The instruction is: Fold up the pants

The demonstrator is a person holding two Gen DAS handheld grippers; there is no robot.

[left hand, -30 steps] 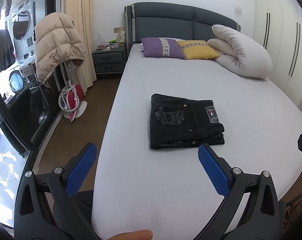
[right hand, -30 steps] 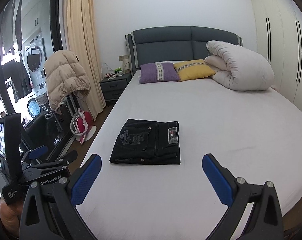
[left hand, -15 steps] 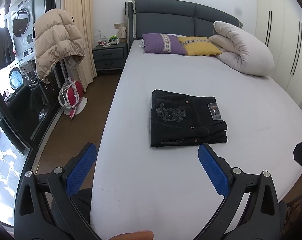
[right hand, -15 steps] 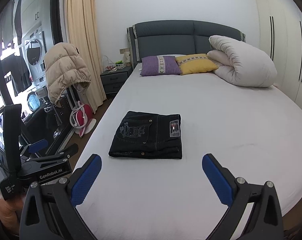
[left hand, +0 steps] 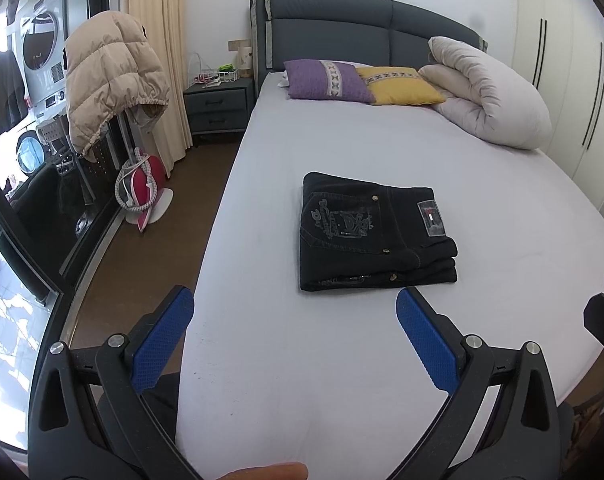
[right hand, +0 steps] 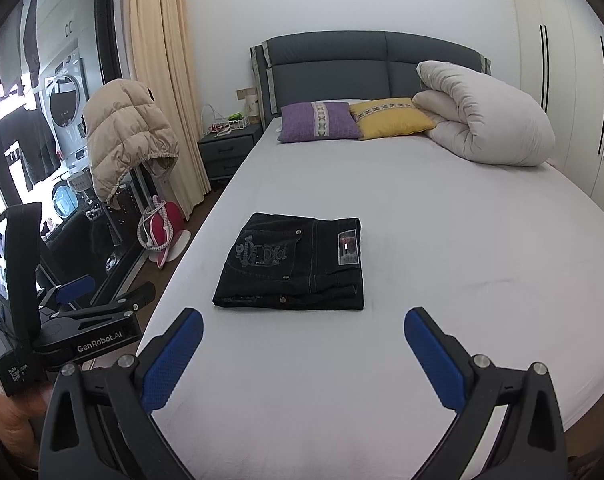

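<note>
Dark denim pants [left hand: 372, 232] [right hand: 296, 262] lie folded into a compact rectangle on the white bed sheet [left hand: 342, 360] [right hand: 442, 240], back pocket and brand patch facing up. My left gripper [left hand: 296, 332] hovers open over the near part of the bed, a short way in front of the pants, touching nothing. My right gripper [right hand: 304, 346] is also open and empty, held back from the near edge of the pants. In the right wrist view the left gripper [right hand: 74, 300] shows at the left, held in a hand.
Purple pillow [right hand: 320, 120], yellow pillow [right hand: 388, 117] and a rolled white duvet [right hand: 486, 120] sit at the headboard. Left of the bed: brown floor [left hand: 150, 256], a beige puffer jacket [left hand: 112, 80] on a rack, a red and white fan [left hand: 142, 192], a nightstand [left hand: 218, 108]. Wardrobes [right hand: 574, 92] line the right wall.
Both grippers have drifted slightly, so the pants sit a little differently in each view. The pants stay folded in place and both grippers stay open.
</note>
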